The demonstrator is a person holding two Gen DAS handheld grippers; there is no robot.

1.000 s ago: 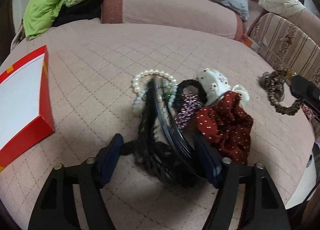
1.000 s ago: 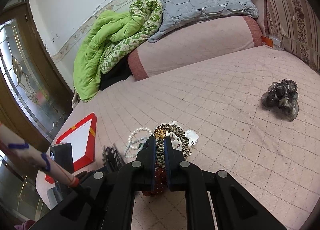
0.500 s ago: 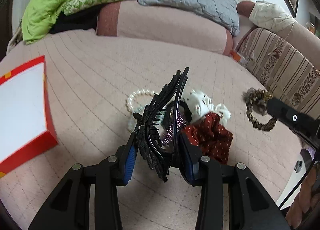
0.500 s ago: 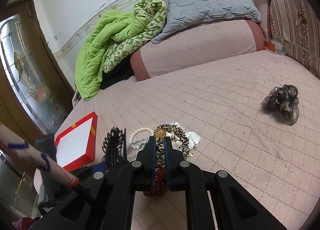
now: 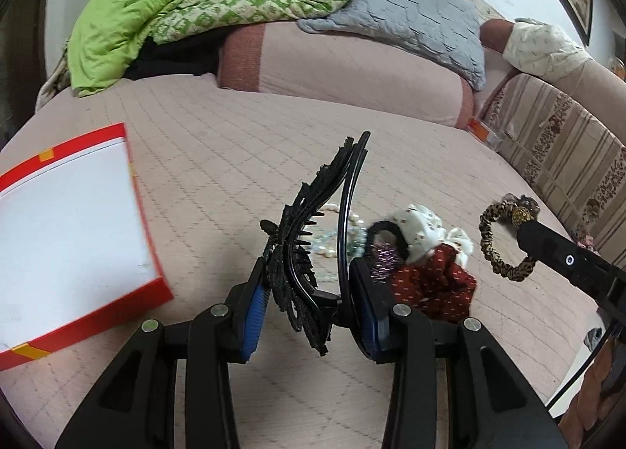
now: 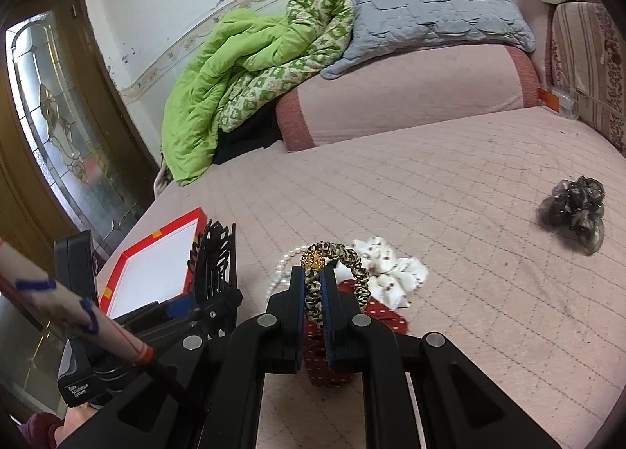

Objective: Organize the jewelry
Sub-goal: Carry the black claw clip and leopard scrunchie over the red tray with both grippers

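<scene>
We hold black hair clip (image 5: 313,253) pinched in left gripper (image 5: 309,312), long axis pointing far; red box (image 5: 70,237) lies left (nearer this hand). Right gripper (image 6: 315,292) jaws pinch leopard scrunchie (image 6: 344,265) above bed (image 6: 450,214).

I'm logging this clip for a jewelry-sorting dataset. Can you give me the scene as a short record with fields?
surface: quilted pink bed cover
left gripper: shut on black hair clip
right gripper: shut on leopard-print scrunchie
container: red box, white inside
pile: pearl strand, white scrunchie, red dotted scrunchie
apart: dark scrunchie
</scene>
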